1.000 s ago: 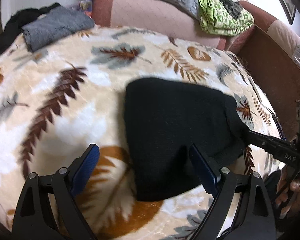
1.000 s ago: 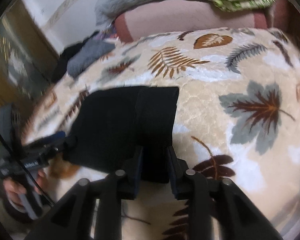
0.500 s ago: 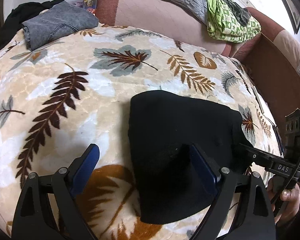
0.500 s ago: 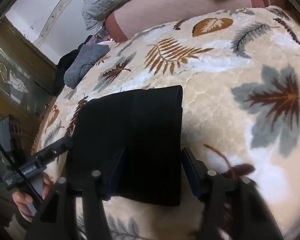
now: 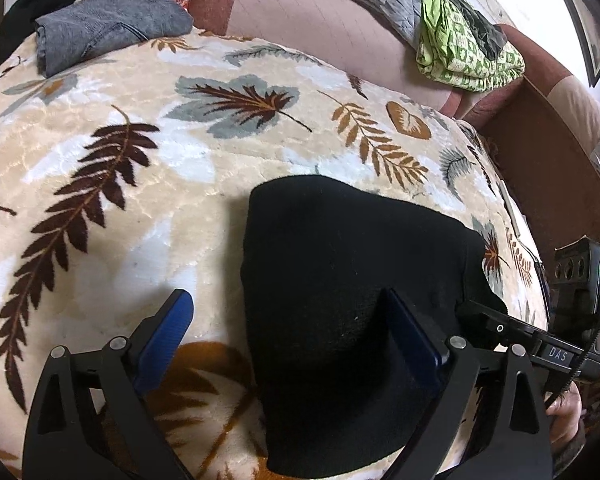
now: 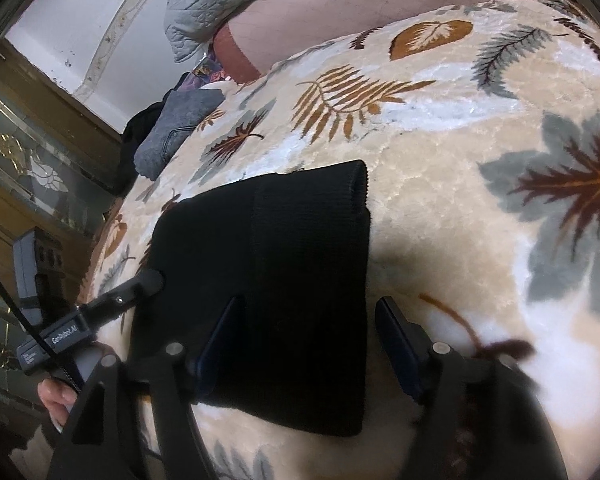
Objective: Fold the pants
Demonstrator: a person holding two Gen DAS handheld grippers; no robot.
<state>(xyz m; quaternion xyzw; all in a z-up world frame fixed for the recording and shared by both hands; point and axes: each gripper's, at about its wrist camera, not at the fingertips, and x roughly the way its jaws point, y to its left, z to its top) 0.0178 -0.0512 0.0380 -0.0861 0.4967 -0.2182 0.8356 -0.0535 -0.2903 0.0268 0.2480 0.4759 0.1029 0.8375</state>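
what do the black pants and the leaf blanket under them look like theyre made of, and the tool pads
Black pants: looks like a matte knit, with fine ribbing on the edge band.
Leaf blanket: seems plush fleece or velvet; a short, embossed pile that shines in patches.
Left tool pads: blue, ridged, probably rubber, on hard black arms, likely plastic.

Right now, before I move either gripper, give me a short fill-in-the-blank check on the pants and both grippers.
1. The folded pants are ____ in colour.
2. The left gripper is ____, holding nothing.
3. The right gripper is ____ too, with the pants below it.
4. The pants lie on a blanket printed with ____.

Missing words: black; open; open; leaves
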